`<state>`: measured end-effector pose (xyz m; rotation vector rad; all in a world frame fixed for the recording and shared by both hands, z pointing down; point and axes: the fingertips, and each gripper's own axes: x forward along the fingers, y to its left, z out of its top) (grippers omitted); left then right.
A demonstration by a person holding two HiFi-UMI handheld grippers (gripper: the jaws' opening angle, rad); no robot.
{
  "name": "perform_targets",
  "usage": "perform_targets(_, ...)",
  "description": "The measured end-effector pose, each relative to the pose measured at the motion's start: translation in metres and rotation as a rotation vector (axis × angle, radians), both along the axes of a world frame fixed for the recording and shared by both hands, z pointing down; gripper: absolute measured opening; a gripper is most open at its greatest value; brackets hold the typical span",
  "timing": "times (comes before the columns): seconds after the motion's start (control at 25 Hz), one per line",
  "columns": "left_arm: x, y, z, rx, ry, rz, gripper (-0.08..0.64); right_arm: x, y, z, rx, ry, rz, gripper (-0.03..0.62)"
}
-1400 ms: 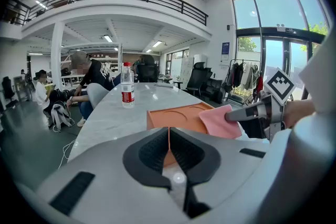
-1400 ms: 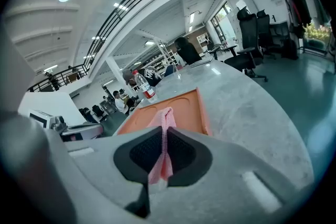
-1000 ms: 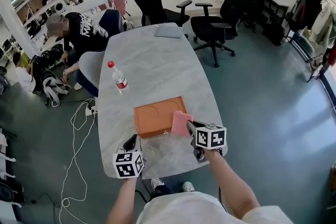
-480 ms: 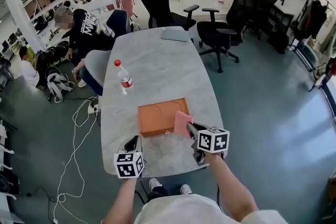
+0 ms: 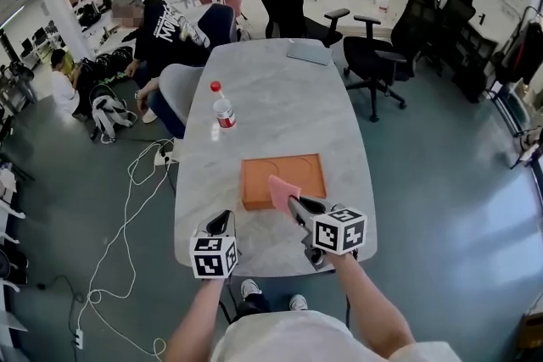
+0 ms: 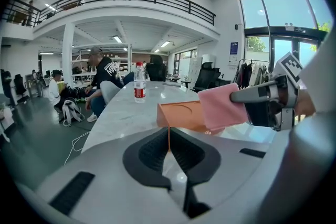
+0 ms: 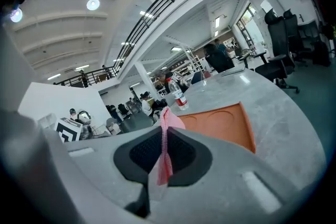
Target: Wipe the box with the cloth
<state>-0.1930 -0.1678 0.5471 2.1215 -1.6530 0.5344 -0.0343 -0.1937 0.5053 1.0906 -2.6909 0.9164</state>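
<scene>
Right gripper [image 7: 164, 139]: jaws pressed onto the pink cloth [image 5: 282, 192], pinching one edge of it, and the cloth stands up out of the gripper as a thin fold. From the head view the cloth hangs over the near edge of the orange box [image 5: 307, 174], about mid-width. Can't tell whether the cloth touches the box. The box is flat and shallow with round recesses in its top. It lies on the grey marble desk [image 5: 280, 97], toward the near end.

Left gripper [image 6: 169, 147]: jaws pressed together, nothing between them. It is held above the near desk edge, left of the box and apart from it, pointing toward the box's near left corner.

Further out on the desk, a plastic bottle [image 5: 223, 110] with a red cap stands upright, well beyond the box and to the left. A grey laptop [image 5: 308, 52] lies shut at the far end. Black office chairs [image 5: 386, 55] stand to the right of the desk. A person [image 5: 170, 25] sits at far left. White cable [image 5: 127, 208] trails on the floor.
</scene>
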Motion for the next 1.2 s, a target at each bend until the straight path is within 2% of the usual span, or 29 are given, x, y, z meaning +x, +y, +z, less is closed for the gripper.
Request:
perform_targets(0.36,-0.027,0.008,0.002,-0.015,-0.004,-0.05,0.017,-0.073,0.023,0.016,0.06,0.02,-0.21,0.015)
perform_targets(0.52,-0.036,0.013,0.006,-0.028,-0.013,-0.063,0.017,-0.094,0.03,0.037,0.064,0.061,-0.26,0.015)
perform_targets(0.92,-0.041,0.016,0.005,-0.035,-0.034,-0.055,0.017,-0.099,0.022,0.079,0.075,0.208,-0.21,0.015)
perform_targets(1.2,-0.035,0.012,0.007,-0.035,-0.033,-0.04,0.017,-0.089,0.016,0.086,0.073,0.234,-0.17,0.014)
